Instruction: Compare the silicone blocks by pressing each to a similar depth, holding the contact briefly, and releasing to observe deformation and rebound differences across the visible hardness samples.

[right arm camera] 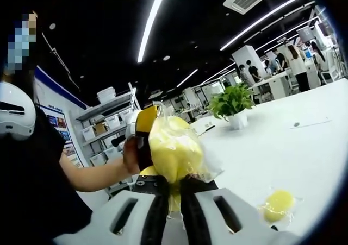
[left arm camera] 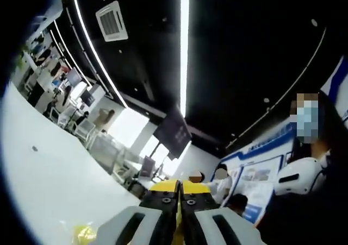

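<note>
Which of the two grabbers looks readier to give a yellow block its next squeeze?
Right, probably. The right gripper already pinches a bagged yellow block, with another yellow block lying on the white table. The left gripper is closed and points toward the ceiling.

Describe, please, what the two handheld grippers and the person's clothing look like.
Both the left gripper and the right gripper have pale grey slotted bodies with black jaws; yellow tips show on the left. The person wears a black short sleeve.
</note>
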